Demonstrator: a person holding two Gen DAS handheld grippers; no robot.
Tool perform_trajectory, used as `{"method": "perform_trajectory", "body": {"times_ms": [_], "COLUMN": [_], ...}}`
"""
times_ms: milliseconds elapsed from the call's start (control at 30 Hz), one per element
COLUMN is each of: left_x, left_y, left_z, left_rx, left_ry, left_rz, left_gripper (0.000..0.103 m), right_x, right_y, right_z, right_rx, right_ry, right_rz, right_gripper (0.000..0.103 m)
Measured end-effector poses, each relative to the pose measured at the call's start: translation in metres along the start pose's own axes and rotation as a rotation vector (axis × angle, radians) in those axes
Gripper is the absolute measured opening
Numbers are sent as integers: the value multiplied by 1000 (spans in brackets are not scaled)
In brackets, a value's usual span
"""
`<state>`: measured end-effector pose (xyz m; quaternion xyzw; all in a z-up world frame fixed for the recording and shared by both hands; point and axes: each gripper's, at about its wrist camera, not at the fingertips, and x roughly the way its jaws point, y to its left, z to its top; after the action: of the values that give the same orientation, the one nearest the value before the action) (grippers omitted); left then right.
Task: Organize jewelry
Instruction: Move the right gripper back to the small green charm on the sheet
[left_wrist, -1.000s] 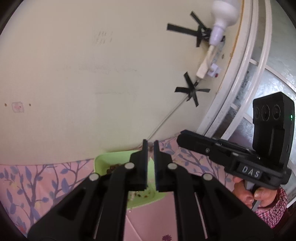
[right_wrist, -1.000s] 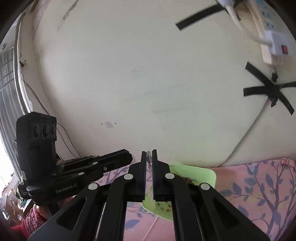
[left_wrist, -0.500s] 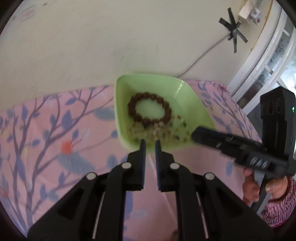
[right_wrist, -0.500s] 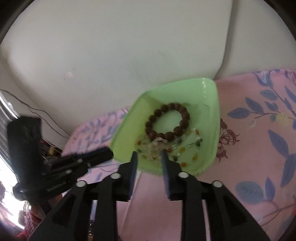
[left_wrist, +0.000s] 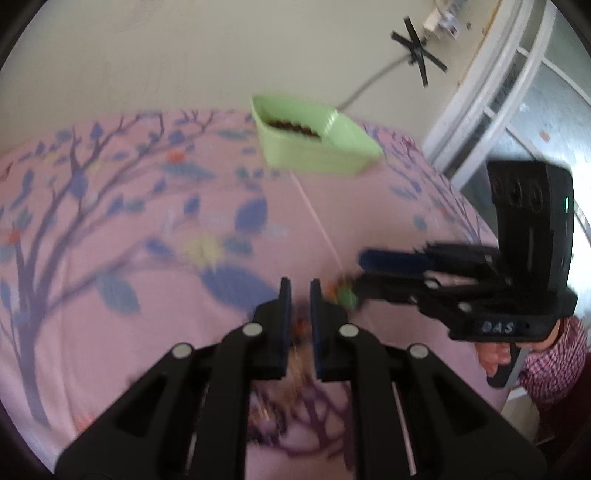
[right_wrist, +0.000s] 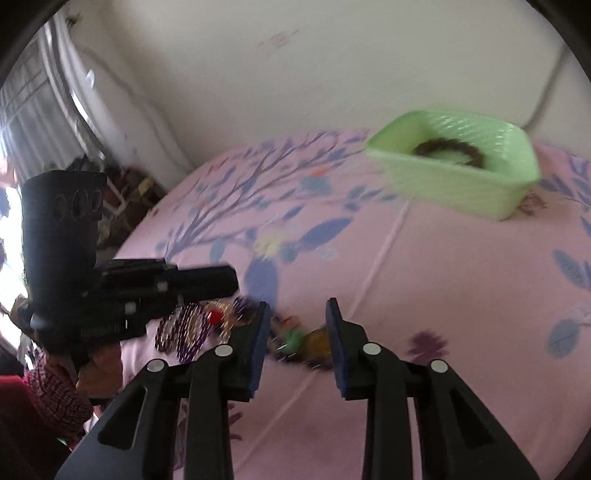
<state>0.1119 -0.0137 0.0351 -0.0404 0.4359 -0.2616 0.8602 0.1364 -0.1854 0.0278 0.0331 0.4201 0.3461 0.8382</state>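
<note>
The loose jewelry pile (right_wrist: 236, 325) lies on the pink bedsheet (right_wrist: 443, 277), well apart from the green basket (right_wrist: 454, 177), on the side of the basket that is nearer to the person. The basket stands at the far end of the sheet, close to the wall, and a brown bead bracelet (right_wrist: 448, 149) already rests inside it.

The right gripper (right_wrist: 297, 317) has its jaws wide apart and nothing is between the pads. Seen from this gripper, a green and amber piece (right_wrist: 306, 339) lies just in front of its tips and slightly low, so I judge the coming move is short and downward. The purple bead strands (right_wrist: 181, 332) lie more to the left, with their long axis pointing roughly toward the basket.

The left gripper (left_wrist: 297, 291) shows only a narrow gap and holds nothing. It hangs over the left part of the pile, above the purple strands. The right one seems nearer to the green piece, so I think it should take it.

On the right gripper body the letters "DAS" (left_wrist: 496, 326) can be read. Other writing is too blurred.
</note>
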Motion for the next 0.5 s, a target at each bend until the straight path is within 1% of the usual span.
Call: {"method": "perform_trajectory", "body": {"times_ms": [33, 67, 133, 267, 367, 433, 500], "left_x": [1, 1, -3, -25, -31, -36, -39], "left_y": [-1, -1, 2, 13, 25, 31, 28], "left_z": [-9, -17, -28, -45, -56, -59, -56], "left_rx": [9, 12, 4, -7, -8, -29, -27], "left_ry": [8, 19, 17, -9, 3, 0, -10], "left_rz": [14, 31, 25, 54, 107, 105, 99], "left_gripper": [9, 9, 9, 9, 9, 9, 9], "right_x": [4, 7, 17, 0, -21, -33, -42], "right_y": [7, 12, 17, 3, -7, -9, -15], "right_z": [-3, -5, -11, -25, -40, -54, -67], "right_rx": [-25, -48, -89, -13, 43, 65, 100], "right_ry": [11, 22, 51, 7, -33, -45, -61], "right_rz": [-13, -32, -104, -116, -97, -97, -95], "right_gripper": [3, 0, 0, 0, 0, 0, 0]}}
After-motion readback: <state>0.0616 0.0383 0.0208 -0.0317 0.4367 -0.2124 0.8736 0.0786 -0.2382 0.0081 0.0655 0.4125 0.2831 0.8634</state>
